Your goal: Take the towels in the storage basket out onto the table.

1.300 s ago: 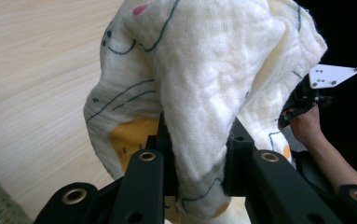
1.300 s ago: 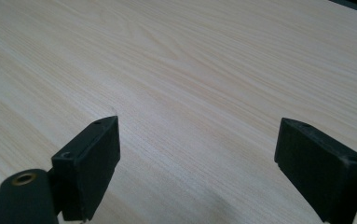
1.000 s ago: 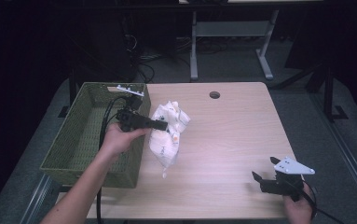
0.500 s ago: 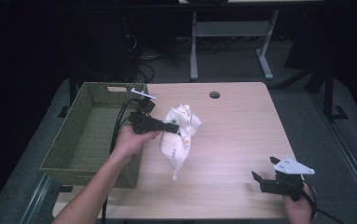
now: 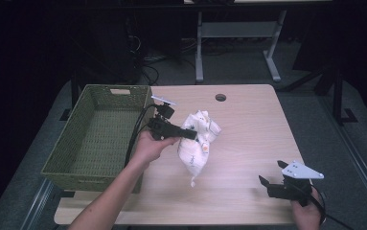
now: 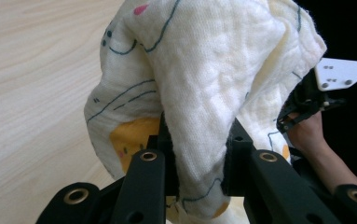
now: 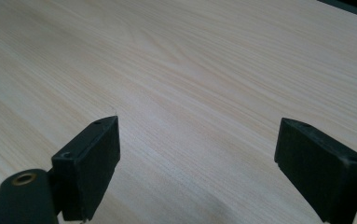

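A white cloth [image 5: 198, 143] with blue line drawings and yellow patches hangs bunched above the middle of the wooden table, its lower tip close to the tabletop. My left gripper [image 5: 187, 135] is shut on it; in the left gripper view the cloth [image 6: 204, 93] is pinched between both pads and drapes over the jaws. My right gripper [image 5: 266, 184] rests low at the table's front right corner. Its jaws stand wide open over bare wood with nothing between them [image 7: 197, 149].
A green woven basket [image 5: 75, 158] sits at the table's left side, right beside my left forearm. The table [image 5: 253, 124] has a round cable hole [image 5: 220, 97] near its far edge. Dark floor and a desk frame lie beyond.
My left gripper has carried the cloth rightward from beside the basket toward the table's middle and a little lower. The right gripper has stayed where it was.
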The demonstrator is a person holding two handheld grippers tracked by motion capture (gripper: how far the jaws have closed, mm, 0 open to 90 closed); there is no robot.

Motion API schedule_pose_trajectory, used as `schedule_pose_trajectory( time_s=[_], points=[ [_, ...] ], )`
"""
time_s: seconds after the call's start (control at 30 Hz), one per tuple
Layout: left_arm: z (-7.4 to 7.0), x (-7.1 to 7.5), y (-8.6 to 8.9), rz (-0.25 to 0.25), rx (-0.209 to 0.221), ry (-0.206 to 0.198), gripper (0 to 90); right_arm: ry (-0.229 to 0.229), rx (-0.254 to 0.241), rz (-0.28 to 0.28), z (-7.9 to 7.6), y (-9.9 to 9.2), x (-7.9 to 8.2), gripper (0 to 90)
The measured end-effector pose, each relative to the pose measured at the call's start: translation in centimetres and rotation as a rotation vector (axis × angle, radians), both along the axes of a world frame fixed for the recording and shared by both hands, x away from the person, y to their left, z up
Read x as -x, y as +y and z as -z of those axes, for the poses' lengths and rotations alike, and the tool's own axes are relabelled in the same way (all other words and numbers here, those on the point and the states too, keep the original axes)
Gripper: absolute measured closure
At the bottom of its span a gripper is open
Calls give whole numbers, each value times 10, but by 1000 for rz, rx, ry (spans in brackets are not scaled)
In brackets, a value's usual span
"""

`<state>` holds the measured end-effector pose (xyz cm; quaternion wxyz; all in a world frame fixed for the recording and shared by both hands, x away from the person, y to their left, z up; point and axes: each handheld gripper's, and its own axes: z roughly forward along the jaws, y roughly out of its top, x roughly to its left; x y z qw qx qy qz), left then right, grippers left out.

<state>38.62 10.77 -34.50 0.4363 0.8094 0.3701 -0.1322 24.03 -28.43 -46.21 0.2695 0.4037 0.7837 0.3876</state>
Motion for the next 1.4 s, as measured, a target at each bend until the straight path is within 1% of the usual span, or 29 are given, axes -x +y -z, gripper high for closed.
schedule_pose_trajectory(
  time_s=[0.07, 0.1, 0.13, 0.2, 0.3, 0.37, 0.43, 0.5, 0.57, 0.6, 0.7, 0.73, 0.77, 0.83, 0.87, 0.93, 0.97, 1.0, 1.07, 1.1, 1.17, 1.2, 1.3, 1.4],
  points=[
    [5, -1, -7, -2, -17, 4, 740, -5, 0, -3, 0, -1, 0, 137],
    [8, -2, -10, 1, -41, -2, 740, -5, -1, -3, 0, -1, 0, 137],
    [10, -2, -12, 2, -48, -1, 739, -5, -1, -3, -1, -1, 1, 137],
    [14, -3, -17, -2, -46, 2, 738, -5, -5, 1, -1, -1, 2, 137],
    [18, -3, -24, -12, -74, -13, 737, -11, -14, 4, -2, -1, 3, 137],
    [23, -4, -27, -16, -70, -3, 736, -9, -15, 1, -2, -1, 3, 137],
    [27, -5, -30, -24, -85, -6, 735, -11, -7, -5, -1, -1, 2, 137],
    [34, -7, -33, -48, -80, 9, 733, -11, -7, -6, -1, -1, 2, 136],
    [40, -8, -36, -57, -106, 6, 730, -10, -8, -7, -1, -1, 1, 137],
    [42, -9, -37, -59, -116, 7, 729, -11, -8, -7, -1, -1, 1, 137],
    [52, -11, -39, -70, -109, 42, 730, -10, -11, -6, -1, -1, 2, 137],
    [54, -10, -40, -71, -111, 44, 729, -6, -17, -3, -1, -1, 2, 137],
    [57, -10, -41, -66, -123, 43, 727, -2, -19, 0, -2, -1, 2, 137],
    [60, -9, -42, -71, -147, 38, 720, -9, -17, -1, -2, -2, 3, 137],
    [61, -10, -42, -73, -152, 38, 720, -9, -17, -1, -2, -2, 3, 137],
    [62, -10, -42, -82, -155, 40, 717, -11, -18, 0, -2, -2, 3, 137],
    [64, -11, -42, -96, -165, 35, 716, -12, -18, 0, -2, -2, 3, 137],
    [65, -12, -42, -98, -182, 32, 711, -10, -19, 0, -2, -2, 3, 137],
    [70, -13, -42, -113, -187, 42, 707, -10, -17, -2, -2, -1, 3, 137],
    [72, -14, -43, -115, -196, 38, 706, -11, -16, -3, -2, -1, 3, 137],
    [76, -14, -43, -133, -199, 28, 707, -11, -16, -3, -2, -1, 3, 137],
    [79, -14, -45, -130, -207, 26, 708, -11, -19, 0, -2, -1, 3, 137],
    [81, -14, -47, -129, -219, 23, 702, -13, -17, -2, -2, -2, 3, 137],
    [82, -13, -49, -138, -221, 13, 677, -13, -19, -1, -2, -2, 3, 137]
  ],
)
